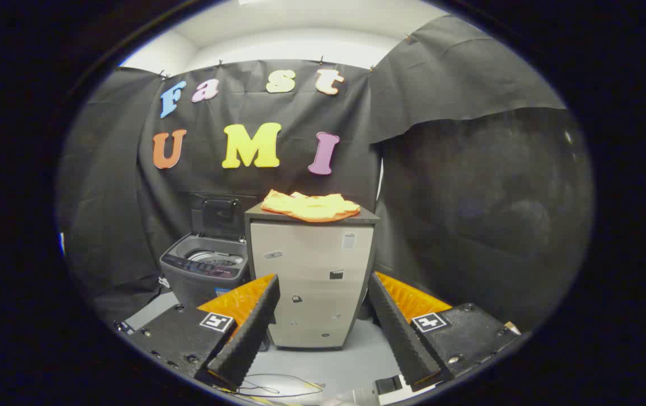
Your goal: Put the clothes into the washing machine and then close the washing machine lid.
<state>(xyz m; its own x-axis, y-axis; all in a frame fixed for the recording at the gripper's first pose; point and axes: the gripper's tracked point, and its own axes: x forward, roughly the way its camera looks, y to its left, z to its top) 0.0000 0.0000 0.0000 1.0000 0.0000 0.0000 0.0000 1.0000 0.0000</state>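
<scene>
Currently, your jaws (323,332) stand wide and empty; the clothes (310,206) lie well beyond them, higher up on the cabinet (311,282), long axis crosswise.

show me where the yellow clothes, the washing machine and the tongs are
yellow clothes (310,206), gripper view, middle of the pile on the cabinet top
washing machine (203,274), gripper view, front wall, lid up
tongs (323,330), gripper view, midway between open fingertips

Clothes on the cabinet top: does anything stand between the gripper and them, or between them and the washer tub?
Nothing visible blocks either. The gripper is open, well short of the cabinet, and the yellow-orange clothes lie uncovered on its top beyond the fingers. The washing machine stands beside the cabinet with its lid raised, tub open.
</scene>
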